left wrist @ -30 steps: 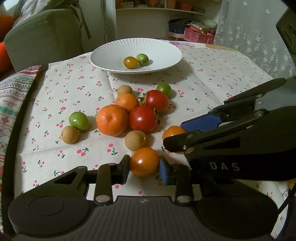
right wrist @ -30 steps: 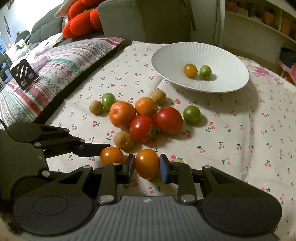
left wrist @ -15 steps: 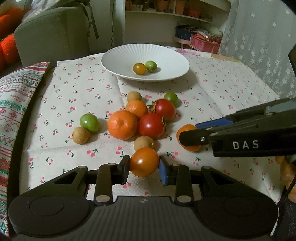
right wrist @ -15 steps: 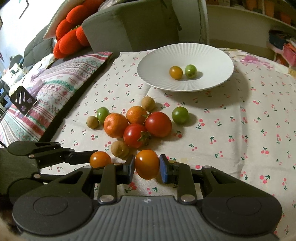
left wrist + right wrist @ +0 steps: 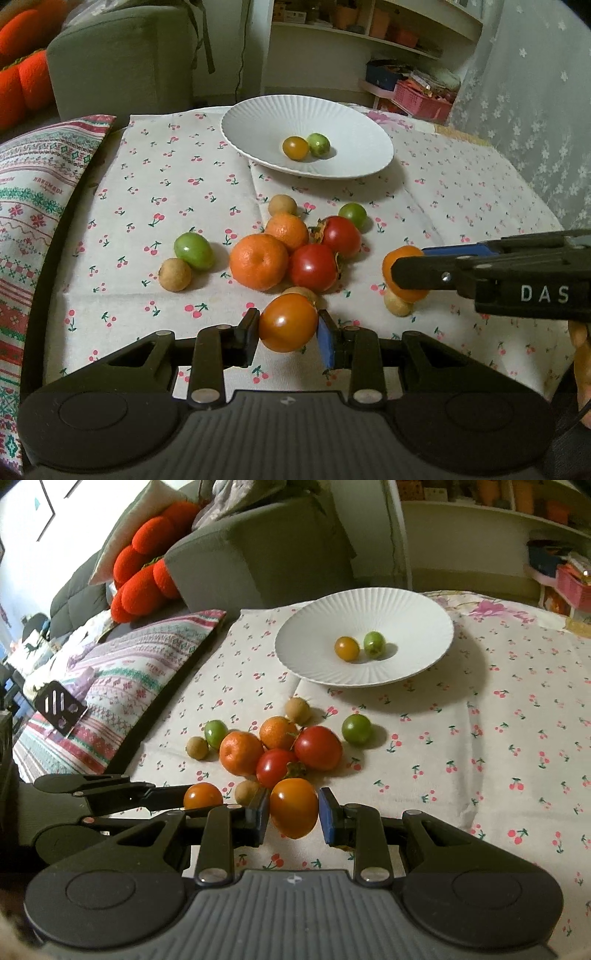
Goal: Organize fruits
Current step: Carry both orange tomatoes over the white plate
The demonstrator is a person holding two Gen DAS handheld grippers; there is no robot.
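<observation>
fingers of both grippers (image 5: 287, 334) (image 5: 293, 812) pinch orange tomatoes (image 5: 287, 322) (image 5: 293, 808); best carried level to the plate (image 5: 258, 122), lowered before release.

A small tan round fruit (image 5: 301, 291) shows only its top edge behind the orange tomato clamped in the left gripper (image 5: 288, 328); another tan round fruit (image 5: 397, 304) lies half under the black right gripper's (image 5: 410, 271) held orange fruit. The striped patterned cushion (image 5: 26, 206) runs off the left edge; the clutter on the pale wooden shelves (image 5: 369, 26) is too blurred to identify.

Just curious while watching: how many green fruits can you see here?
3. One on the white plate beside a yellow one, one right of the red fruits, one left of the oranges. None seems hidden.
</observation>
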